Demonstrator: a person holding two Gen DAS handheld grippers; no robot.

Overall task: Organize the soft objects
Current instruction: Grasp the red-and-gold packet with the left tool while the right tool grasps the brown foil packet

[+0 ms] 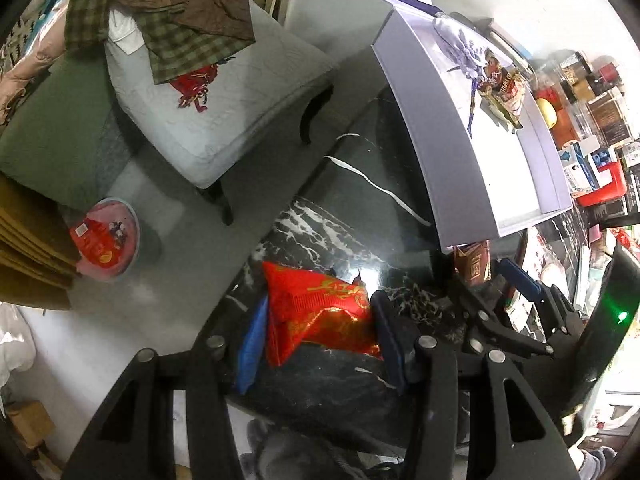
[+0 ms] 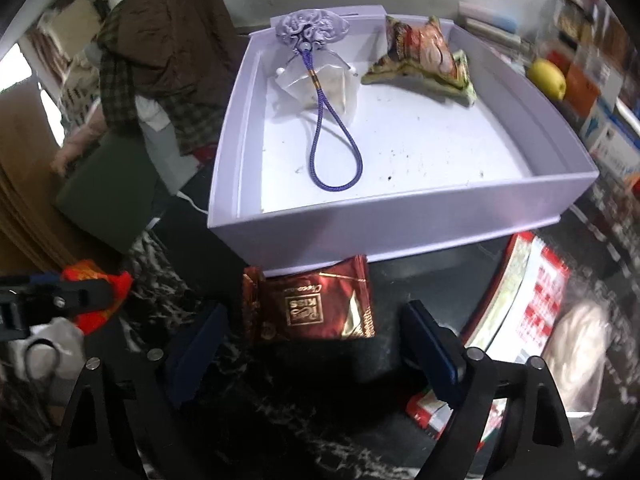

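A red and gold pouch (image 1: 320,312) lies on the black marble table (image 1: 360,208), between the blue pads of my left gripper (image 1: 316,340); the pads touch its sides, and I cannot tell if they grip it. A dark red foil packet (image 2: 316,300) lies in front of the white box (image 2: 400,216), between the open fingers of my right gripper (image 2: 316,344). Inside the box lie a lilac drawstring pouch (image 2: 316,56) with a blue cord and a patterned snack bag (image 2: 424,60). The red pouch also shows at the left of the right wrist view (image 2: 100,288).
A padded stool (image 1: 224,96) with brown and checked clothes (image 1: 160,8) stands beyond the table edge. A pink tub (image 1: 108,240) sits on the floor. Boxes, a yellow fruit (image 2: 546,78) and magazines (image 2: 532,300) crowd the table's right side.
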